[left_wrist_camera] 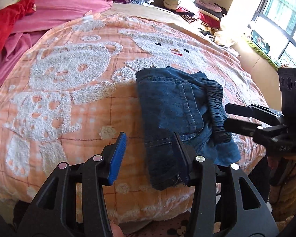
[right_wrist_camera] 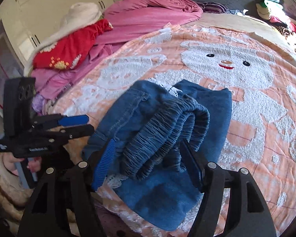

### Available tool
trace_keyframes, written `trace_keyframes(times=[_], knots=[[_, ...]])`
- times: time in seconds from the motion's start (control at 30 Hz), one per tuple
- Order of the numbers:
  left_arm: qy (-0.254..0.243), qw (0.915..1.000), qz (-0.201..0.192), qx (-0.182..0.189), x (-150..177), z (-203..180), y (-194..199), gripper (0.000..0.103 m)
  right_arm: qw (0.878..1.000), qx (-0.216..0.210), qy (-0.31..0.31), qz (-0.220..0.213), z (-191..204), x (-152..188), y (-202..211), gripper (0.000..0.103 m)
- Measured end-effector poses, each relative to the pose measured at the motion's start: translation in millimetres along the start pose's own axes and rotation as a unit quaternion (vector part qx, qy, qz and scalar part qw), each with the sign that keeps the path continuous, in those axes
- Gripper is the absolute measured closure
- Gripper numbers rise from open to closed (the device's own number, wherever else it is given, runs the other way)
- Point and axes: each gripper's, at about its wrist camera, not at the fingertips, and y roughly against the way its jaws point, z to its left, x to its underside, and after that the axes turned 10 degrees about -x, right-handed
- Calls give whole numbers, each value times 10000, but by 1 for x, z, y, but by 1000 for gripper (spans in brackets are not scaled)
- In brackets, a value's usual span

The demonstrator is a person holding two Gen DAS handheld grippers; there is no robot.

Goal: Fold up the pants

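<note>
Blue denim pants [left_wrist_camera: 177, 108] lie folded in a compact bundle on the peach bear-pattern quilt [left_wrist_camera: 79, 102], near the bed's front edge. Their gathered elastic waistband [right_wrist_camera: 163, 130] faces the right wrist view. My left gripper [left_wrist_camera: 148, 146] is open, with its right finger over the bundle's near hem and its left finger over the quilt. My right gripper [right_wrist_camera: 148, 162] is open, its fingers either side of the waistband, and holds nothing. It also shows in the left wrist view [left_wrist_camera: 227, 116] at the waistband's right. The left gripper shows in the right wrist view [right_wrist_camera: 88, 123], left of the pants.
A pink duvet [right_wrist_camera: 148, 9] and a red garment [right_wrist_camera: 69, 49] are heaped at the bed's far left. A pile of clothes [left_wrist_camera: 191, 6] sits at the far right by a window [left_wrist_camera: 282, 15]. White cupboards [right_wrist_camera: 39, 4] stand behind the bed.
</note>
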Motion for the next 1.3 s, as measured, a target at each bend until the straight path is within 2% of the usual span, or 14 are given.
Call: trace_keyframes(times=[0.03, 0.1, 0.3, 0.63, 0.73, 0.87, 0.93, 1.1, 1.3], knots=[[-81, 10000, 12, -55, 1, -4, -3, 63, 9996, 240, 78, 125, -1, 4, -6, 37], [-270, 9995, 47, -148, 7, -12, -7, 63, 9986, 433, 88, 274, -6, 14, -13, 37], [-398, 9987, 142, -287, 15, -20, -14, 62, 9987, 341, -265, 258, -19, 33, -14, 37], [-432, 9988, -12, -228, 8, -28, 0, 56, 9987, 397, -312, 21, -10, 29, 4, 35], [-437, 9988, -56, -227, 7, -29, 4, 54, 9982, 418, -410, -108, -10, 28, 11, 29], [-402, 9990, -96, -191, 6, -29, 9, 51, 9978, 392, -463, -275, -9, 26, 23, 28], [-386, 9990, -128, -191, 5, -29, 11, 50, 9975, 414, -454, -345, -7, 25, 28, 21], [-343, 9991, -200, -153, 3, -28, 18, 46, 9959, 531, -471, -556, -4, 21, 42, 15], [-296, 9990, -288, -158, -1, -27, 24, 41, 9936, 667, -524, -749, -6, 19, 55, 11]])
